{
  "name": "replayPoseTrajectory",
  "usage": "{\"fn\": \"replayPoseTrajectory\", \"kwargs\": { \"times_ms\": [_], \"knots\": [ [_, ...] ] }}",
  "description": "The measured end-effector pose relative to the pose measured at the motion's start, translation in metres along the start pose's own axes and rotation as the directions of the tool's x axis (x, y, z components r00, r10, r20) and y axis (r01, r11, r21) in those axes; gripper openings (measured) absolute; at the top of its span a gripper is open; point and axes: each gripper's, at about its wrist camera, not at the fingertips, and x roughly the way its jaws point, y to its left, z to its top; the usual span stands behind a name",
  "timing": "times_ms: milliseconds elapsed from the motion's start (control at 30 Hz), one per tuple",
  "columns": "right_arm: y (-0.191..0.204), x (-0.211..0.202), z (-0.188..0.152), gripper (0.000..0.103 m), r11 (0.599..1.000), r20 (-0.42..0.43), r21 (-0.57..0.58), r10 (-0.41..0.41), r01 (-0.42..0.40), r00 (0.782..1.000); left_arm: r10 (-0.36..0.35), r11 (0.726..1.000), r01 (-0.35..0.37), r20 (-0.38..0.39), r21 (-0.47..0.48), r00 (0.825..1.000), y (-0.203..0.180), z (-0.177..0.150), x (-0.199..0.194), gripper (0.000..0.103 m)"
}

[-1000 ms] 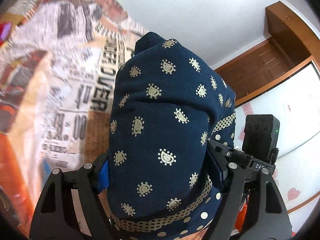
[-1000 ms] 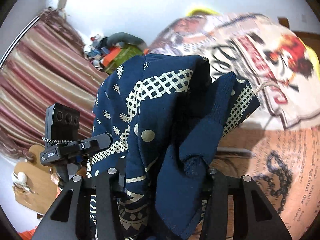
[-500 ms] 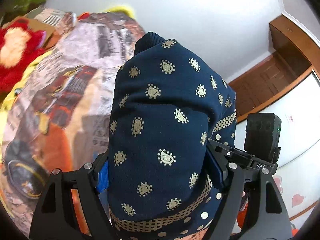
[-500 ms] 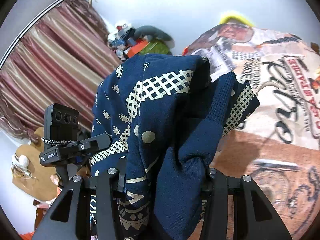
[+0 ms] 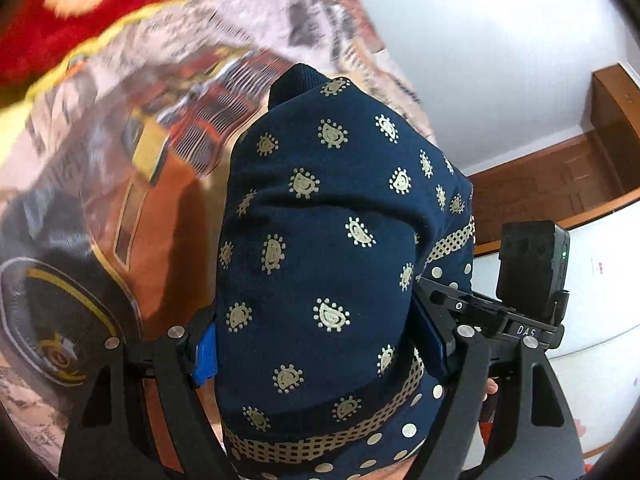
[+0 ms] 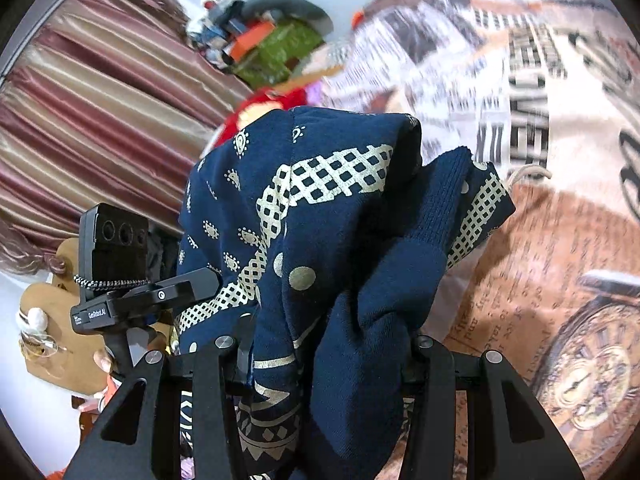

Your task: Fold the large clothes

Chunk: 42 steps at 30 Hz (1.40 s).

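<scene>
A bunched navy garment (image 5: 320,272) fills the way ahead of both grippers, while the printed bedspread (image 6: 560,240) beyond lies open, with a red plush toy (image 5: 60,8) at its edge.

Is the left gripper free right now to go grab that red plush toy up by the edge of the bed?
Probably not. The left gripper is shut on a thick bunch of the navy garment, which fills its jaws. The red plush toy lies apart, across the printed bedspread. It would have to release the cloth first.
</scene>
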Motion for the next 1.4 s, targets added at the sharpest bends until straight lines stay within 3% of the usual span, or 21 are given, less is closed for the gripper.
{"fn": "replayPoseTrajectory", "kwargs": {
  "times_ms": [200, 567, 767, 900, 1067, 1200, 1333, 1400],
  "knots": [
    [-0.023, 0.037, -0.002, 0.044, 0.999, -0.072, 0.034, -0.027, 0.030, 0.997, -0.007, 0.998, 0.005, -0.039, -0.056, 0.999, 0.034, -0.006, 0.023, 0.079],
    [-0.024, 0.053, -0.008, 0.048, 0.997, -0.082, 0.011, -0.080, 0.081, 0.993, -0.021, 0.997, 0.020, -0.017, -0.074, 1.000, 0.054, -0.020, 0.026, 0.080],
    [-0.011, 0.037, -0.015, 0.059, 0.982, -0.070, -0.046, -0.184, 0.181, 0.981, 0.123, 0.992, -0.123, 0.012, -0.013, 0.992, 0.034, -0.021, 0.008, 0.081],
    [0.004, 0.017, -0.024, 0.062, 0.963, -0.042, -0.118, -0.248, 0.242, 0.968, 0.249, 0.961, -0.258, 0.092, 0.101, 0.964, 0.005, -0.029, -0.019, 0.079],
    [0.032, -0.011, -0.033, 0.064, 0.922, 0.048, -0.224, -0.312, 0.315, 0.949, 0.296, 0.922, -0.333, 0.197, 0.198, 0.935, -0.028, -0.045, -0.054, 0.079],
    [0.056, -0.021, -0.042, 0.078, 0.885, 0.126, -0.322, -0.314, 0.338, 0.941, 0.329, 0.896, -0.375, 0.215, 0.237, 0.920, -0.036, -0.062, -0.051, 0.079],
    [0.060, 0.002, -0.049, 0.079, 0.845, 0.091, -0.393, -0.356, 0.362, 0.930, 0.370, 0.875, -0.402, 0.161, 0.271, 0.915, -0.037, -0.076, -0.018, 0.079],
    [0.051, 0.016, -0.054, 0.079, 0.826, 0.056, -0.413, -0.398, 0.384, 0.916, 0.382, 0.865, -0.417, 0.173, 0.278, 0.908, -0.035, -0.086, -0.009, 0.080]
  ]
}}
